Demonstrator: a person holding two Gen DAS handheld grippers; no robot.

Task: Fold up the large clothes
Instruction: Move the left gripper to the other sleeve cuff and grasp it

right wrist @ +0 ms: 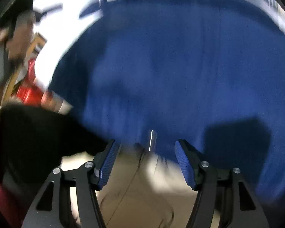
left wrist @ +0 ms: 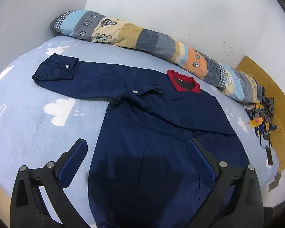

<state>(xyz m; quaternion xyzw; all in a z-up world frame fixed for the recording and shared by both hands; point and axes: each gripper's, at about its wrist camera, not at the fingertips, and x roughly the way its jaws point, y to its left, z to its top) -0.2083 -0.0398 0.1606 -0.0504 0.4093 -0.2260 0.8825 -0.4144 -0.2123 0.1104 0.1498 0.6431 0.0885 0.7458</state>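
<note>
A large navy blue jacket (left wrist: 161, 125) with a red collar (left wrist: 182, 79) lies flat on a light blue bed cover (left wrist: 28, 114). Its left sleeve (left wrist: 66, 72) stretches out to the left; the right side is folded over the body. My left gripper (left wrist: 136, 144) is open and empty, hovering over the jacket's lower part. In the blurred right wrist view the jacket (right wrist: 180, 66) fills most of the frame. My right gripper (right wrist: 145, 148) is open and empty at the jacket's near hem, above beige cloth (right wrist: 142, 190).
A long striped patchwork bolster (left wrist: 142, 38) lies along the white wall at the back. A small patterned dark cloth (left wrist: 260, 114) lies at the bed's right edge, by a wooden floor (left wrist: 275, 104). Blurred red objects (right wrist: 28, 93) show at the left of the right wrist view.
</note>
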